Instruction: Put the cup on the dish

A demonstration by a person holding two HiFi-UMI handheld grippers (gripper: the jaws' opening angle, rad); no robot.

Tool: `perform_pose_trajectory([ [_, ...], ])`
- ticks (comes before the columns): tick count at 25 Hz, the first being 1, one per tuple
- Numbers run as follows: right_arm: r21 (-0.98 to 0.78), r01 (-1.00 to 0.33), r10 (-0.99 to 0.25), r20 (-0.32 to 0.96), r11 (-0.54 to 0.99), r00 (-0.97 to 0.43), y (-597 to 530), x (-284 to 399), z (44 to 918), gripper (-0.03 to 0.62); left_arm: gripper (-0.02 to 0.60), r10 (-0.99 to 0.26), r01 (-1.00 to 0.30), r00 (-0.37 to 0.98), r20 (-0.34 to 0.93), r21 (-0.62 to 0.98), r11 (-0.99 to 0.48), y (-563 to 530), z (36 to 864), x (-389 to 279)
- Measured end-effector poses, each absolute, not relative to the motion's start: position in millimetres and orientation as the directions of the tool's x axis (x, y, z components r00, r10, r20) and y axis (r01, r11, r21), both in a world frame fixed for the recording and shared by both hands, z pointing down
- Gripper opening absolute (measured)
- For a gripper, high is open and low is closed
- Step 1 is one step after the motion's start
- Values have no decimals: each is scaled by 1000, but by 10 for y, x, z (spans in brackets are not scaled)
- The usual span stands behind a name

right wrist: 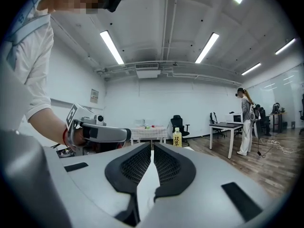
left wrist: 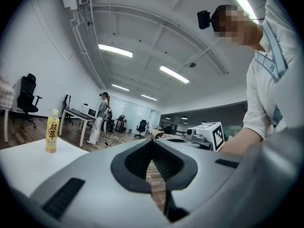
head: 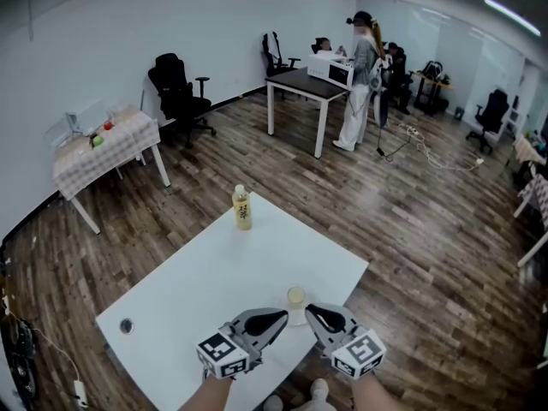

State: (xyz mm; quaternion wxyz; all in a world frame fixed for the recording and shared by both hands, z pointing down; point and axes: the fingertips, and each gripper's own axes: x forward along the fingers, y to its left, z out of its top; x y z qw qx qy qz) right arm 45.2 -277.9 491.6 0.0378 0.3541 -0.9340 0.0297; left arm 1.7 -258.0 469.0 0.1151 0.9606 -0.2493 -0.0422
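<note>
A: What lies nearest the lens in the head view?
B: The left gripper [head: 284,316] and the right gripper [head: 309,310] are seen at the bottom edge, with their tips turned toward each other. The cup [head: 296,299] is found just beyond and between those tips, by the near edge of the white table [head: 197,289]. Whether it is touched cannot be told. A bottle [head: 243,208] is stood well apart from it, toward the far corner.
A: And the dish?
B: None can be made out for certain. A pale base under the cup may be one.
A: What is shown in the left gripper view?
B: Its jaws are pressed together, with nothing between them. The bottle and the right gripper are seen beyond, but the cup is not.
A: And the right gripper view?
B: Much the same is shown. The jaws are closed on each other and empty, the left gripper is seen opposite, and no cup is in sight.
A: How is the cup expected to handle?
B: It is judged small, light and thin-walled. A yellowish filling seems to be held in it, so it could be crushed or spilled. It is best taken by the side wall at mid-height, kept upright and squeezed gently.
</note>
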Motion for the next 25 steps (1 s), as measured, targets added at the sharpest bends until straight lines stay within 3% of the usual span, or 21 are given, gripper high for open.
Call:
perform_pose_trajectory([
  [25,32,-673,-674,6,739,-739,-2139,556,4198,35,0,-439,-421,894,-87,169,-891,-2084,4186,73],
])
